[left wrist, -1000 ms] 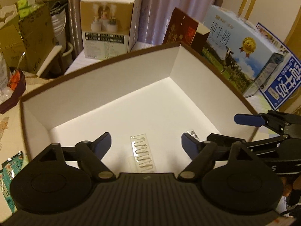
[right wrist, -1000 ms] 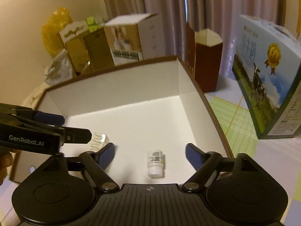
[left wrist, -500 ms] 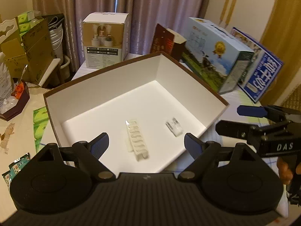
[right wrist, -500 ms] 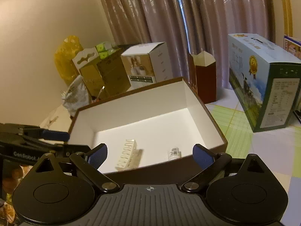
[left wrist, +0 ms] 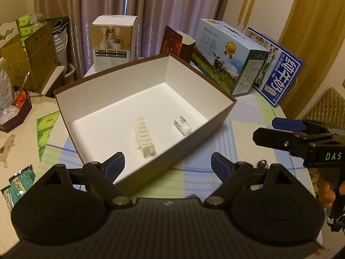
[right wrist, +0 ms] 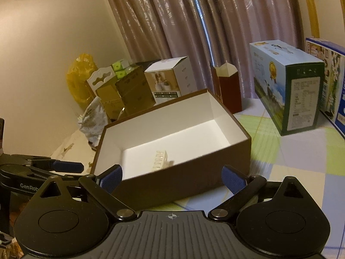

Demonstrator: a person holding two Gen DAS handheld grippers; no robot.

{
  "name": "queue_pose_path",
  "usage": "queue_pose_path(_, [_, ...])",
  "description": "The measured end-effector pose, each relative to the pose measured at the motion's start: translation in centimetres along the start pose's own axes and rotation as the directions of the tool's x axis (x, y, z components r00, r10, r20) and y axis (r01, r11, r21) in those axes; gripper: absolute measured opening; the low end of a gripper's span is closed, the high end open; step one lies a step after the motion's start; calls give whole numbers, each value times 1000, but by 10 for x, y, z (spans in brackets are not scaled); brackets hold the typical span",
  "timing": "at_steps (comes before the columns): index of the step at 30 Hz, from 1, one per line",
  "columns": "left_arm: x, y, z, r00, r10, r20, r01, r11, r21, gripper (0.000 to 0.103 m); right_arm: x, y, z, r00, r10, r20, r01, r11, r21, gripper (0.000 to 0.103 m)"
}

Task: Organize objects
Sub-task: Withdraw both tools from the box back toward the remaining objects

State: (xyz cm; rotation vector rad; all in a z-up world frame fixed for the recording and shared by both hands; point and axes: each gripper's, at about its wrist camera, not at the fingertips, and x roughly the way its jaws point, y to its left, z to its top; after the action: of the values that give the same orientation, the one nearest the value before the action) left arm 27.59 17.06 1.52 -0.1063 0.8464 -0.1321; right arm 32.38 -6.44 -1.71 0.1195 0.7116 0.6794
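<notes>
A brown box with a white inside (left wrist: 90,99) (right wrist: 194,174) sits on the checked tablecloth. On its floor lie a clear blister strip (left wrist: 144,137) (right wrist: 159,159) and a small white bottle (left wrist: 182,125); the bottle is hidden behind the near wall in the right wrist view. My left gripper (left wrist: 167,167) is open and empty, held above and before the box's near corner. My right gripper (right wrist: 172,178) is open and empty too, low in front of the box's near wall. Each gripper shows at the edge of the other's view.
Behind the box stand a white product carton (left wrist: 113,43), a dark red carton (left wrist: 179,43), a blue milk case (left wrist: 230,58) and a blue printed box (left wrist: 280,73). Green packets (left wrist: 46,133) and small sachets (left wrist: 18,185) lie left. Cartons and bags pile up at the far left (right wrist: 120,90).
Both grippers have drawn back and up out of the box, from just over its floor to outside its near wall. The strip and the bottle stay on the box floor.
</notes>
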Motion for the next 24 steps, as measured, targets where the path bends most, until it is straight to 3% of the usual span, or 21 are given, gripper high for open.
queue_pose_path(11, [-13, -24, -46, 997, -33, -72, 35, 999, 21, 84, -42, 1, -41, 999, -44, -18, 45, 999, 27, 96])
queue_pose_path(24, [-4, -42, -89, 985, -43, -168, 38, 999, -32, 84, -62, -14, -92, 988, -91, -123, 100, 993, 70, 96])
